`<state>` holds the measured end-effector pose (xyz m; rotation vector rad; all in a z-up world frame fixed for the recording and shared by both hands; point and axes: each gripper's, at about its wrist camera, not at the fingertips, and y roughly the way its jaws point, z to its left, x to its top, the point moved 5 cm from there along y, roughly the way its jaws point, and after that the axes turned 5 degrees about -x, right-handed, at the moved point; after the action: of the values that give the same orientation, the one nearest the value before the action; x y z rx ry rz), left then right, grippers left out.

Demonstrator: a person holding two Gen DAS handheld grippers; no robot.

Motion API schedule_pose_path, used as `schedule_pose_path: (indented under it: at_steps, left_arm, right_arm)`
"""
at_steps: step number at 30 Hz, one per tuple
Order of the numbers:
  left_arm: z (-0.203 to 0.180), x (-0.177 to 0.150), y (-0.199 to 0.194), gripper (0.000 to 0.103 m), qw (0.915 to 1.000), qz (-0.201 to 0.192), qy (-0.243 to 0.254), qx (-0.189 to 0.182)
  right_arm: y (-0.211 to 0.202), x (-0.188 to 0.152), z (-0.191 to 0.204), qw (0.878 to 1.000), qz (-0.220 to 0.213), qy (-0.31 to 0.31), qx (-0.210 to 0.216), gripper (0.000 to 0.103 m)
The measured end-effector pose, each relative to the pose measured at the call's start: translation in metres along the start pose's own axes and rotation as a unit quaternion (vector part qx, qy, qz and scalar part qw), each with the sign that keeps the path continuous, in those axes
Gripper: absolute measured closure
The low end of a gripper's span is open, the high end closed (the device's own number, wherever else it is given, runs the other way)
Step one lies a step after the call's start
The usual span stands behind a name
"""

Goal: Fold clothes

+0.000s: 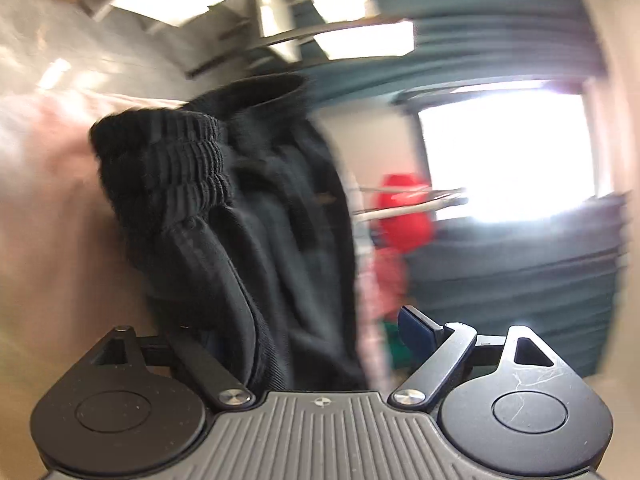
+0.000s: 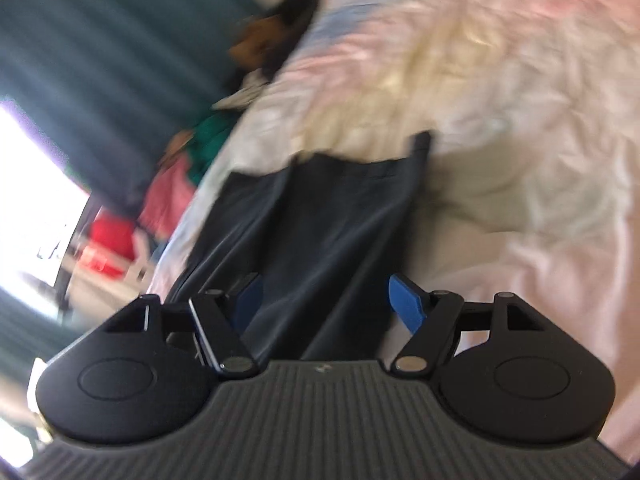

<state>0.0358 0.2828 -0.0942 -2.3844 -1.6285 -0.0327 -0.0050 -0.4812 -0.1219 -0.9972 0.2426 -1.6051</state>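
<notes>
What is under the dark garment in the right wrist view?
The dark garment lies on a pale, rumpled pink-and-cream bedspread, which shows around its far and right edges. Whatever is directly beneath the cloth is covered, and the blur hides finer detail.

Left gripper: jaws stand wide, the dark blue fingertip at 3 o'clock clear of the black garment that fills the gap; the 9 o'clock finger is hidden behind the cloth, so a grip cannot be confirmed. Right gripper: tilted downward, both blue pads apart, dark fabric running between them from 12 to 6 o'clock without visible pressure from the 3 o'clock pad.
</notes>
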Motion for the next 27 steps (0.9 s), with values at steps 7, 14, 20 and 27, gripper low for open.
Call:
schedule_pose_path:
  at_steps: [7,14,20,27]
  left_arm:
    - [0.029,-0.008,0.009,0.017,0.9921,0.031,-0.021,0.120]
    - [0.044,-0.006,0.021,0.027,0.9849,0.047,-0.011,0.166]
    - [0.047,0.003,0.014,0.079,0.9869,0.020,-0.021,0.159]
    - [0.008,0.006,-0.014,0.099,0.9900,-0.052,0.069,0.112]
  right_arm:
    - [0.062,0.003,-0.031,0.998,0.045,0.052,-0.009,0.031]
    - [0.107,0.011,-0.032,0.998,0.034,0.047,0.005,0.045]
    - [0.116,0.021,-0.029,1.000,-0.002,0.025,-0.002,0.096]
    - [0.082,0.029,-0.016,0.997,-0.062,-0.030,0.019,0.096]
